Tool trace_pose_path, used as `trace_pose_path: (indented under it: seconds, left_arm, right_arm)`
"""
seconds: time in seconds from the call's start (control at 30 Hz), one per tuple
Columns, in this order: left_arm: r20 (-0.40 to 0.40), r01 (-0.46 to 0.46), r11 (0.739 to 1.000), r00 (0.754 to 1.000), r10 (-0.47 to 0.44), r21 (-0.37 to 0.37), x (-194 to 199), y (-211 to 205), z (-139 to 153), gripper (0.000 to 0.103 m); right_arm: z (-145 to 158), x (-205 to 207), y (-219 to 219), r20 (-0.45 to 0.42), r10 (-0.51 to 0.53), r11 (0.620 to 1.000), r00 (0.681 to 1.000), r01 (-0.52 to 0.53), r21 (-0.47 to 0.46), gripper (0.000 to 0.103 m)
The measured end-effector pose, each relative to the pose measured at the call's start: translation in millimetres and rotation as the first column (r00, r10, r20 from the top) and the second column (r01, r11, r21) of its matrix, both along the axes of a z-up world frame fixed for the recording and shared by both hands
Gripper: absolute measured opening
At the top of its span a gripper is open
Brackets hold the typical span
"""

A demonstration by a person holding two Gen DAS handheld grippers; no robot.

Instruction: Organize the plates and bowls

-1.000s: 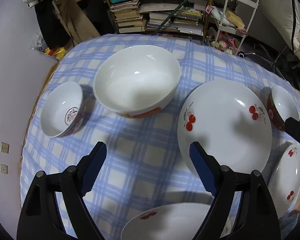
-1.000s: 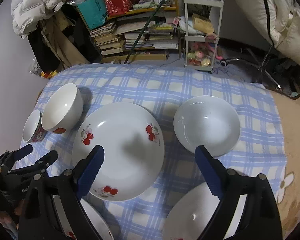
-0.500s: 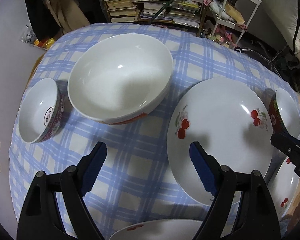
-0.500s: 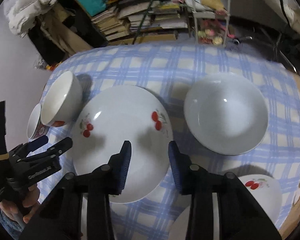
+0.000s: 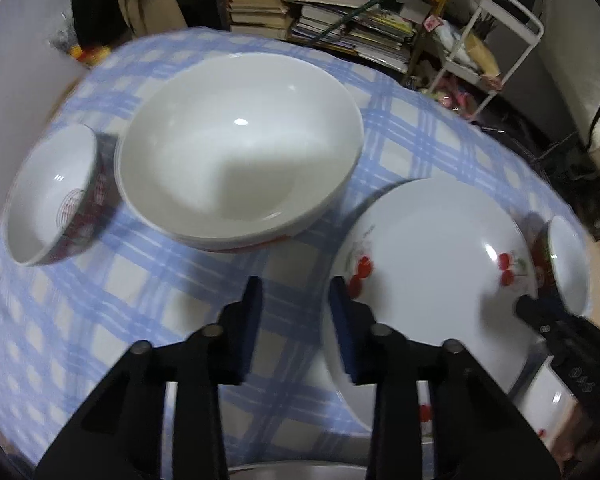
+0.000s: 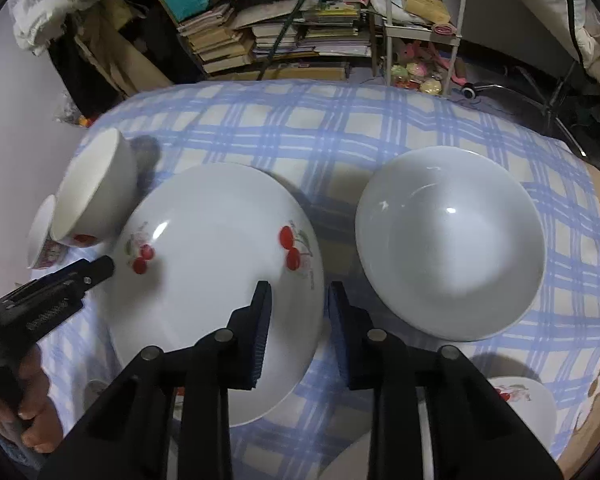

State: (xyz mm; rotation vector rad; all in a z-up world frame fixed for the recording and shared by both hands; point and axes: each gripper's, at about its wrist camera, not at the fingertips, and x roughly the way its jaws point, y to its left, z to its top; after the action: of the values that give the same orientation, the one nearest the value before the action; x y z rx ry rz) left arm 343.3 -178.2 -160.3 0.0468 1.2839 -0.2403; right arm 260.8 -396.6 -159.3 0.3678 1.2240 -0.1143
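A large cherry-print plate (image 5: 432, 264) (image 6: 220, 272) lies mid-table on the blue checked cloth. My left gripper (image 5: 296, 292) is at its left rim and my right gripper (image 6: 296, 296) at its right rim; both have narrowed jaws with a gap, and I cannot tell if they pinch the rim. A big white bowl (image 5: 236, 140) (image 6: 96, 192) and a small red-patterned bowl (image 5: 48, 196) (image 6: 42, 236) sit to the left. A plain white deep plate (image 6: 452, 240) sits to the right.
More cherry-print dishes lie at the near edge (image 6: 528, 404) (image 5: 548, 404). A small red bowl (image 5: 568, 264) sits at the far right of the left wrist view. Bookshelves (image 6: 280, 28) and a white cart (image 5: 496, 40) stand beyond the table.
Both grippers moved in toward the big cherry plate. The left jaws went from wide open to narrow; the right jaws narrowed half a second earlier and stay so.
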Motion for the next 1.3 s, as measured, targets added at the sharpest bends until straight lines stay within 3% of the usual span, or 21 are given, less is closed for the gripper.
trace_pose_path:
  seconds: [0.2,0.3,0.6,0.73,0.93,1.3]
  left_arm:
    - [-0.024,0.034,0.998,0.999,-0.035,-0.045,3,-7,-7,0.011]
    - [-0.057,0.048,0.999,0.997,-0.049,-0.026,4,-13,-14,0.012]
    - [-0.015,0.14,0.985,0.99,-0.139,0.1,-15,-26,-6,0.013]
    - [-0.042,0.115,0.992,0.993,-0.113,0.056,-18,-11,-1,0.013]
    - [0.005,0.12,0.992,0.993,-0.121,0.035,-30,10,32,0.013]
    - [0.106,0.132,0.991,0.986,-0.131,0.001,-73,52,85,0.013]
  right_arm:
    - [-9,3,1,0.002,-0.005,1.0,1.0,0.005,-0.028,0.019]
    - [-8,1,2,0.013,0.004,0.999,1.0,-0.003,-0.034,0.018]
    - [5,-10,12,0.078,0.063,0.997,0.995,-0.058,-0.058,0.018]
    - [11,-14,13,0.095,0.06,0.998,0.994,-0.058,-0.022,0.018]
    - [29,-26,26,0.122,0.073,0.997,0.99,-0.075,0.014,0.018]
    - [64,-56,62,0.151,0.113,0.994,0.982,-0.112,-0.013,0.018]
